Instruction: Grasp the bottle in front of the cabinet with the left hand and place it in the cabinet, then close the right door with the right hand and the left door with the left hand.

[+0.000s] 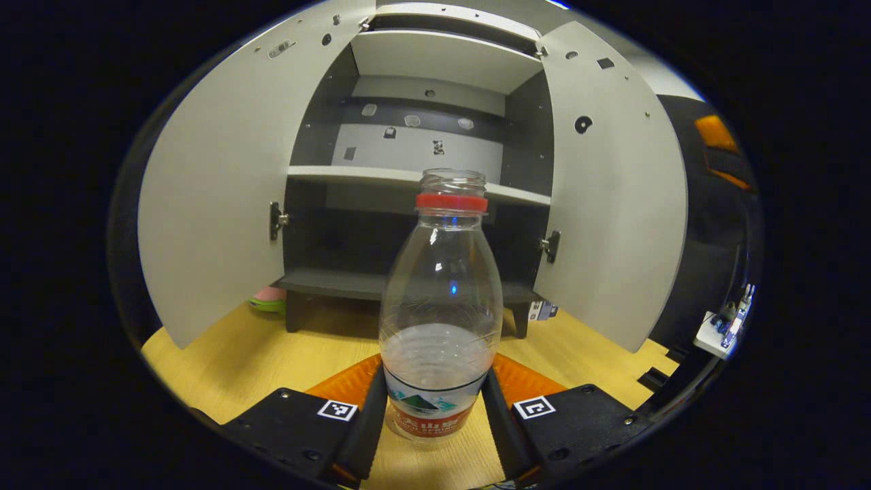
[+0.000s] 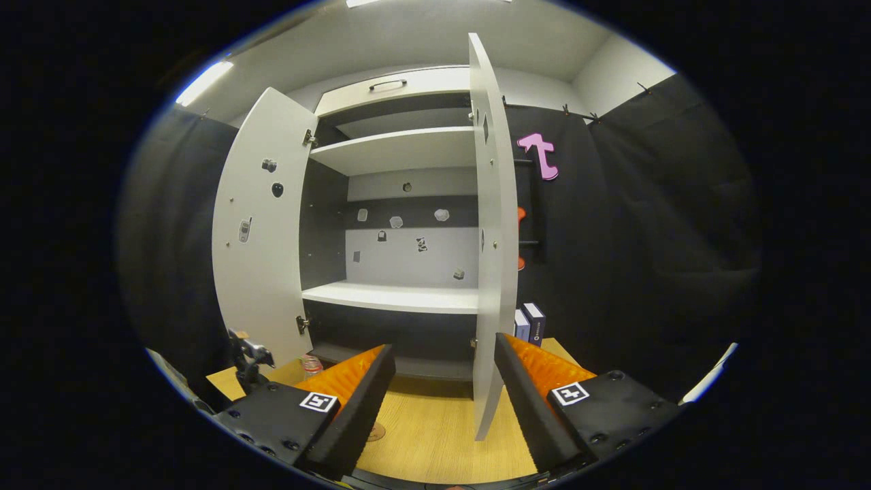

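Low over the table, left tool brackets the upright bottle

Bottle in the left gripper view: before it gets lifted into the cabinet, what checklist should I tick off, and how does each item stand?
1. Bottle upright on the table, between the left gripper's fingers: ok.
2. Both fingers pressing the bottle: cannot tell; they sit right beside its label, contact unclear.
3. Bottle capped: not ok; the mouth looks open above the red ring, with some water inside, so keeping it level seems wise.
4. Left door and right door swung open: ok.
5. Bottom shelf free to take the bottle: ok.
6. Right gripper open, right door's edge between its fingers, not obstructing the opening: ok.
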Tool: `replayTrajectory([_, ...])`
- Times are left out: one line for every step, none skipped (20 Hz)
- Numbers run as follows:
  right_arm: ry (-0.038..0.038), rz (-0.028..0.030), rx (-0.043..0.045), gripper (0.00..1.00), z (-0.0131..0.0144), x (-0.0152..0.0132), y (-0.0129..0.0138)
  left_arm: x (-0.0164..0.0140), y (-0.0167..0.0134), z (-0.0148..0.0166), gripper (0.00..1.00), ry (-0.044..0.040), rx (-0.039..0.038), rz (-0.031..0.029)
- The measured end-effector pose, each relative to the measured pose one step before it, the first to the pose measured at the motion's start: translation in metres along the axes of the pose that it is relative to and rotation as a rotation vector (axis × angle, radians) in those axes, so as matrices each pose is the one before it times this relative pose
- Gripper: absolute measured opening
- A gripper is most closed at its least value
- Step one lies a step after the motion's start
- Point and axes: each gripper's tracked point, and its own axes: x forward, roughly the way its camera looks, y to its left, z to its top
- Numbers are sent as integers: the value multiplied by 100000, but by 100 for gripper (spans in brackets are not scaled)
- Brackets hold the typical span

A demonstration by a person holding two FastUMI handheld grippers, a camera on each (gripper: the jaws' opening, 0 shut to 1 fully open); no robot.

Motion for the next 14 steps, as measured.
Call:
replayTrajectory([45,397,187,98,-160,113,-37,-862,387,2107,69,-2616,-717,807])
replayTrajectory([199,488,280,98,-176,135,-2,-781,556,2395,69,-2413,-456,1063])
replayTrajectory([166,465,485,98,-113,178,13,-561,288,2662,69,-3476,-606,141])
replayTrajectory([-124,621,662,98,-70,179,101,-451,263,3099,69,-4115,-682,60])
replayTrajectory([-267,739,640,98,10,181,151,-30,233,2913,69,-3737,-618,-153])
replayTrajectory([-168,695,640,98,-60,82,126,269,199,2818,69,-2813,-1106,-196])
replayTrajectory([-304,717,667,98,-9,161,129,732,-319,2209,69,-1766,-1944,-1565])
replayTrajectory([-325,788,720,98,0,36,168,624,-419,2348,69,-1957,-2070,-2069])
replayTrajectory([-345,706,654,98,23,2,121,855,-385,2525,69,-2691,-1395,-1664])
replayTrajectory([-458,142,389,98,29,-60,-49,952,-303,2504,69,-3231,179,-1555])
replayTrajectory([-460,-537,-43,98,61,-207,-175,1156,-188,2237,69,-3451,1657,-767])
replayTrajectory([-349,-917,-306,98,41,-282,-252,1114,-167,1998,69,-2640,1882,-674])
replayTrajectory([-497,-1219,-187,98,50,-314,-336,1324,-326,1299,69,-1314,573,-1302])
replayTrajectory([-368,-1313,90,98,60,-314,-347,1466,-231,981,69,-150,-664,-1455])
